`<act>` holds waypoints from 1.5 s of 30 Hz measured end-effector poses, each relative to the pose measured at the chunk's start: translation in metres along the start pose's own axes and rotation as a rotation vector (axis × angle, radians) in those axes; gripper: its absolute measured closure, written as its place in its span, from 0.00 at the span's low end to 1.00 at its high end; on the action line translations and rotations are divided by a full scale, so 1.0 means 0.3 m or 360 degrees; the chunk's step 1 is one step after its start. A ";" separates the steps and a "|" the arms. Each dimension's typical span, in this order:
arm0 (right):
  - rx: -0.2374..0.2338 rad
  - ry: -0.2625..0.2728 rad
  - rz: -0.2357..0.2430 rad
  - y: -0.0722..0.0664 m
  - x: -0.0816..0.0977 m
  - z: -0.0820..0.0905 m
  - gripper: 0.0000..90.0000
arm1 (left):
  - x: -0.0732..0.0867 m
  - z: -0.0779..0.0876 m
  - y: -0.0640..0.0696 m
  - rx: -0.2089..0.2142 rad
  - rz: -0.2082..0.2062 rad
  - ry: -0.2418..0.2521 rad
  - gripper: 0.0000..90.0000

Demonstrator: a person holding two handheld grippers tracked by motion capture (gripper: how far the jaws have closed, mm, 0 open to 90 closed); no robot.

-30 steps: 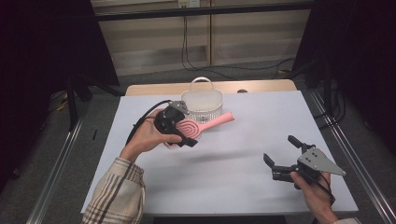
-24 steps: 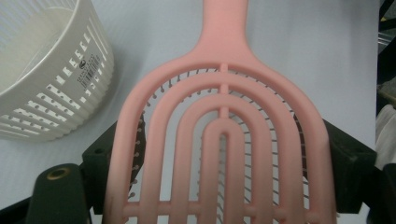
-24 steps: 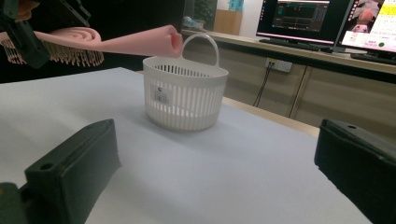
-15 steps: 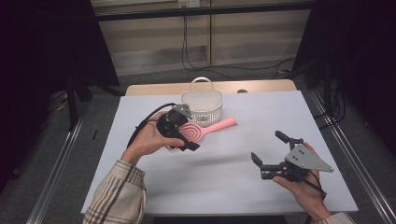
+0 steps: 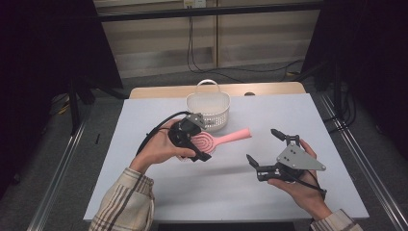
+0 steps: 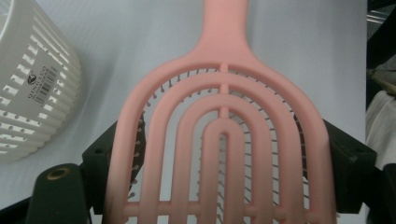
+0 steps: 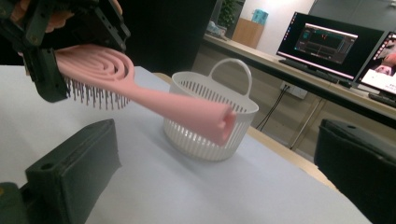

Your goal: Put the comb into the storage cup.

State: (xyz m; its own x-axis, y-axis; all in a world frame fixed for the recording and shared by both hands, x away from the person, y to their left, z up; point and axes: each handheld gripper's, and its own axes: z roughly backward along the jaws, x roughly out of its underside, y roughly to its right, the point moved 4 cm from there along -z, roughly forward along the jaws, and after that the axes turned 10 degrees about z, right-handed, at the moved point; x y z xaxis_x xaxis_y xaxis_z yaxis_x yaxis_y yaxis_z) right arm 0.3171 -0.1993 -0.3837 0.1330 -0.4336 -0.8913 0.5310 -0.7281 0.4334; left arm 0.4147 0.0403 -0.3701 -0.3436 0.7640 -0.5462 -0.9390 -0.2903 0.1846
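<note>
left gripper point(image 5: 196, 139) clamps pink hairbrush point(image 5: 211, 142) head | right gripper point(image 5: 267, 147) jaws wide, empty | risk: handle strikes white basket point(image 5: 208, 107) rim, brush twists loose

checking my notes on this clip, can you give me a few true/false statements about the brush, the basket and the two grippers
1. The left gripper is closed on the head of the pink hairbrush. True.
2. The hairbrush lies inside the white basket. False: it is held above the table, beside the basket, its handle pointing away from the left gripper.
3. The right gripper holds the brush handle. False: its jaws stand open with nothing between them, apart from the brush.
4. The basket has a handle and stands upright at the far side of the table. True.
5. The brush's bristles point up. False: in the right gripper view they point down toward the table.
</note>
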 end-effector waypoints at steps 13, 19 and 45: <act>-0.0109 -0.0072 0.0139 -0.041 -0.027 -0.063 0.01 | -0.004 -0.027 0.005 -0.0038 -0.0014 -0.0056 0.22; -0.0170 -0.0140 0.0308 -0.081 -0.037 -0.084 0.06 | -0.005 -0.045 0.025 -0.0036 -0.0047 -0.0091 0.22; -0.0071 -0.0295 0.0952 -0.173 -0.004 -0.134 0.15 | 0.005 -0.113 0.039 -0.0038 -0.0047 -0.0198 0.22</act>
State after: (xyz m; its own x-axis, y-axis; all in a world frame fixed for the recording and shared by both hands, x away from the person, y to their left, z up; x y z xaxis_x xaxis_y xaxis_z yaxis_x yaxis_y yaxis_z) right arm 0.3231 -0.1397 -0.4106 0.2726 -0.8468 -0.4567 0.4448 -0.3099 0.8403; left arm 0.4036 0.0186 -0.3964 -0.3167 0.8374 -0.4455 -0.9485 -0.2791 0.1497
